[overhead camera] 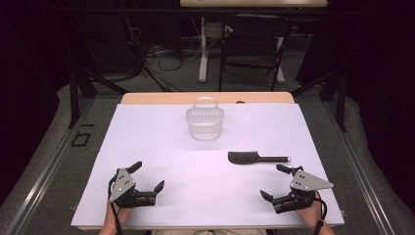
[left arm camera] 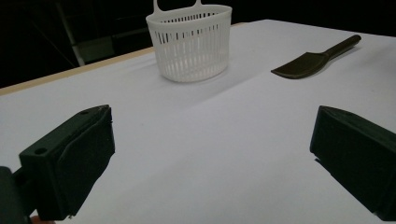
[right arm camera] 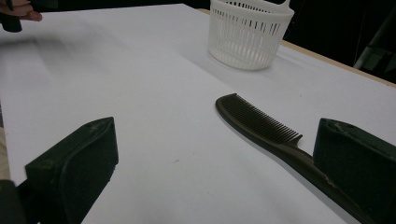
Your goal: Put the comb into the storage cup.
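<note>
Left claw (overhead camera: 149, 176) sits low at the near-left of the desk (overhead camera: 147, 137), jaws spread wide with nothing between them, just bare white surface. Right claw (overhead camera: 275, 181) mirrors it at the near-right, jaws just as wide and empty. Just beyond the right claw lies a dark comb (overhead camera: 257, 157), flat on the desk, toothed end toward the middle, handle toward the right edge; in the right gripper view the comb (right arm camera: 261, 126) runs up beside the right-hand jaw. Farther out, a white slatted basket (overhead camera: 205, 122) stands upright near the far edge, well apart from the comb. Wide open surface between both claws and the basket
</note>
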